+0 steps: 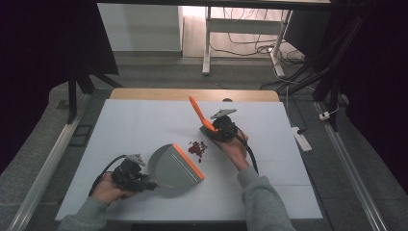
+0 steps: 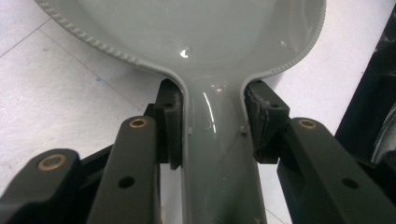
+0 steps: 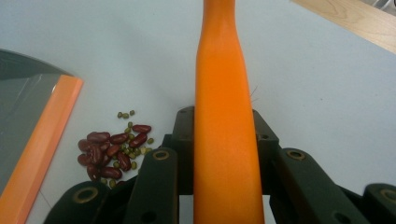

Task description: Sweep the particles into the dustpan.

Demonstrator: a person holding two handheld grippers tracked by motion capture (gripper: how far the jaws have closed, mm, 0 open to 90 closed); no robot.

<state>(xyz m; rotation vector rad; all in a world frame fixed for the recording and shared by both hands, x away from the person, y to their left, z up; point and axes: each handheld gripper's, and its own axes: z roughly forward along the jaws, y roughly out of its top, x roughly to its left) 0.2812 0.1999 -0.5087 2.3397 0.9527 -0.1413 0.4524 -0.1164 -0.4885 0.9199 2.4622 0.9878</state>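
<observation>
Left gripper point(image 2: 212, 123) clamps 1 grey dustpan point(image 1: 173, 166); right gripper point(image 3: 224, 135) clamps 1 orange handle point(image 3: 224, 116).

Grey dustpan point(image 1: 169, 166) with orange lip point(image 1: 188, 161), orange handle point(image 3: 225, 116), dark red beans point(image 3: 109, 151) plus small, probably green ones.

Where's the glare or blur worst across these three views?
Left gripper view: bright specular spots on the glossy grey dustpan and its handle between the jaws. Right gripper view: the orange handle looks soft up close, while the beans are fairly sharp. High view: the table is evenly lit, surroundings are dark, and the image is soft overall.
</observation>
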